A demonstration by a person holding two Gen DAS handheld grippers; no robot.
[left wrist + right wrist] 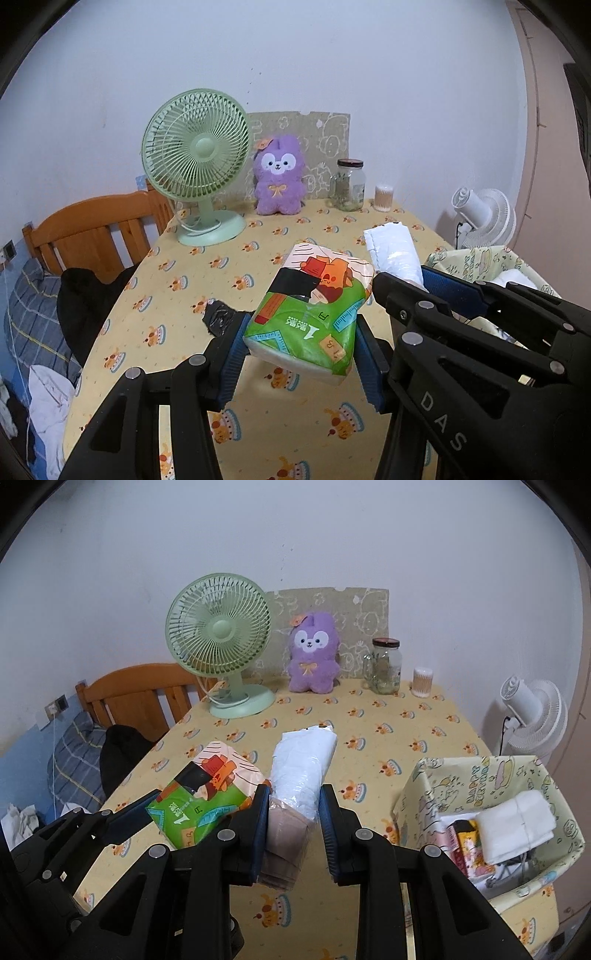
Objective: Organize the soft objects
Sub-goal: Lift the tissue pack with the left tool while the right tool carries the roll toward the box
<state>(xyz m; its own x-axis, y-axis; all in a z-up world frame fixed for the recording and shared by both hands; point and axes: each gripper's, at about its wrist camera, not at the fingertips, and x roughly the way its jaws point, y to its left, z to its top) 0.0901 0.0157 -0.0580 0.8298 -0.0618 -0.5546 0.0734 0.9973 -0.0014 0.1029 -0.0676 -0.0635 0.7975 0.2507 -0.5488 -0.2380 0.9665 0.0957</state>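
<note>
My left gripper (pixel 301 363) is shut on a green and orange tissue pack (pixel 317 314), which hangs above the yellow patterned tablecloth (pixel 207 280). Beside it my right gripper (pixel 293 834) is shut on a clear plastic bag of white and beige cloth (pixel 301 775), also lifted off the table. The bag (pixel 395 254) and the right gripper's body show at the right of the left wrist view. The tissue pack (pixel 207 794) appears at the left of the right wrist view. A purple plush toy (pixel 279 175) sits at the table's back.
A patterned fabric basket (pixel 476 779) with folded white cloth and small packs stands at the right table edge. A green desk fan (pixel 195 162), a glass jar (pixel 349 184) and a cotton swab tub (pixel 384 197) line the back. A wooden bed frame (pixel 92 229) lies left; a white fan (pixel 535 716) right.
</note>
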